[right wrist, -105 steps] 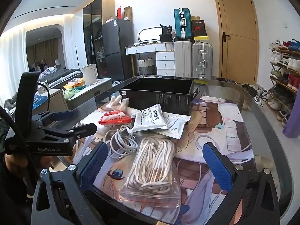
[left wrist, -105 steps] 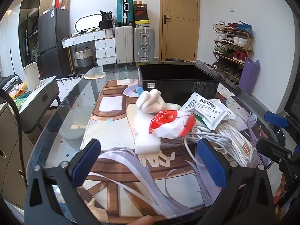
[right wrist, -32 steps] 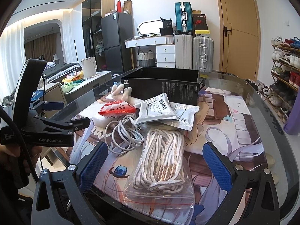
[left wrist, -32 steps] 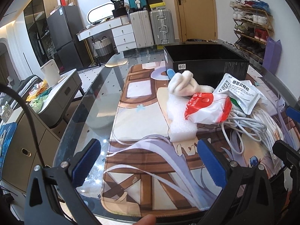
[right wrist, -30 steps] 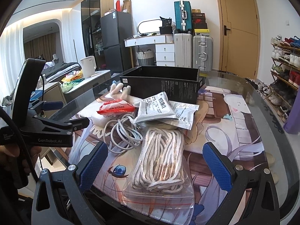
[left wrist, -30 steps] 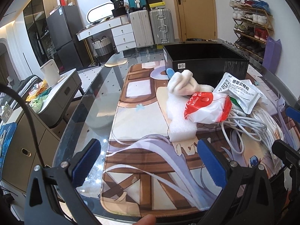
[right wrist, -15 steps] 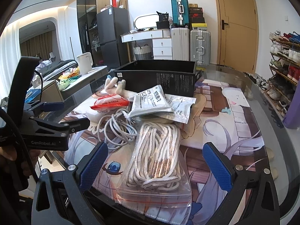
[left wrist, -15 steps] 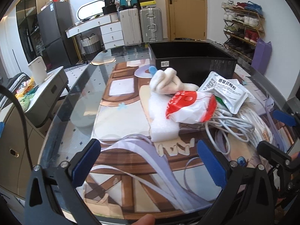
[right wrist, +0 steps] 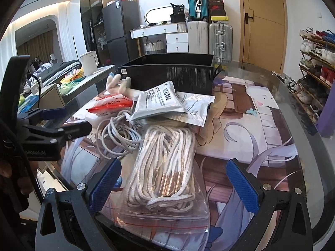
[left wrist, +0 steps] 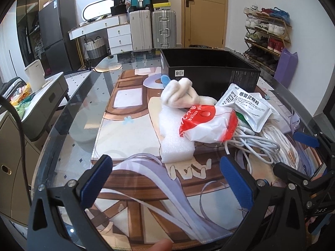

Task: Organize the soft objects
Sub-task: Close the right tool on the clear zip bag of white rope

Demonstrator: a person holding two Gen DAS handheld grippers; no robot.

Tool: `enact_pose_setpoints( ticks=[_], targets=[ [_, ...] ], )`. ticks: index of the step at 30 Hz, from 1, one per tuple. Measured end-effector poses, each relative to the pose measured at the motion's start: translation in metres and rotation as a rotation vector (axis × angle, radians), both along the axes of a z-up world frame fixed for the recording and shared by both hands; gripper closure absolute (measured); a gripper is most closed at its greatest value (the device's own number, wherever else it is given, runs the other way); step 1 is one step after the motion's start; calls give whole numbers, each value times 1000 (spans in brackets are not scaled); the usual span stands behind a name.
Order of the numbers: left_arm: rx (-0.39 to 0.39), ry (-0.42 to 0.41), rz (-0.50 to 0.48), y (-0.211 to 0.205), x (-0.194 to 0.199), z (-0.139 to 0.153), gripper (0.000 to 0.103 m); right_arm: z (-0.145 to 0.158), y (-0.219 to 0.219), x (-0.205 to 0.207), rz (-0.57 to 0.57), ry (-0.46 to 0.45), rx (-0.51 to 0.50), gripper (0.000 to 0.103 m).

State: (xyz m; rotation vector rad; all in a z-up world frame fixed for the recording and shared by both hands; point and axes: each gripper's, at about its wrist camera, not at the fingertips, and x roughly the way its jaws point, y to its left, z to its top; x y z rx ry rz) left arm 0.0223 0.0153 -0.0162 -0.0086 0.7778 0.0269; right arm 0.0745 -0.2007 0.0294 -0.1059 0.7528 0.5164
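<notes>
A pile of soft things lies on the printed mat in front of an empty black box [left wrist: 209,67] [right wrist: 173,73]. It holds a white plush toy [left wrist: 182,96], a white foam block [left wrist: 175,142], a red-and-white balloon bag [left wrist: 207,123] [right wrist: 111,104], silver sachets [left wrist: 249,104] [right wrist: 159,102], a white cable coil [right wrist: 119,136] and a clear zip bag of white rope [right wrist: 167,167]. My left gripper [left wrist: 165,177] is open and empty, short of the foam block. My right gripper [right wrist: 173,186] is open, its jaws on either side of the rope bag's near end.
The glass table's rounded edge [left wrist: 52,129] runs along the left. A grey side cabinet with a kettle [left wrist: 35,77] stands beyond it. Suitcases [left wrist: 150,29], a door and a shoe rack [left wrist: 266,35] line the far wall. The other gripper's body [right wrist: 41,133] sits left of the pile.
Both grippers have moved closer to the pile, still open. The right one has come over the rope bag. No object has moved.
</notes>
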Motion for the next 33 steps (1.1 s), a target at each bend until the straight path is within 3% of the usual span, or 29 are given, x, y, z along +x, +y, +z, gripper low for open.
enact_pose_setpoints(
  ticks=[2, 4, 20, 24, 33],
  targets=[
    [-9, 3, -3, 2, 2, 1, 0, -1, 1, 1, 3, -3, -13, 2],
    [-18, 0, -8, 2, 3, 2, 0, -1, 2, 3, 7, -2, -19, 11],
    [-60, -22, -62, 2, 9, 9, 0, -6, 5, 10, 35, 40, -19, 21],
    [-94, -36, -96, 3, 9, 13, 0, -5, 4, 10, 28, 25, -38, 47],
    [-93, -44, -127, 2, 15, 14, 0, -2, 0, 4, 41, -1, -33, 59]
  ],
)
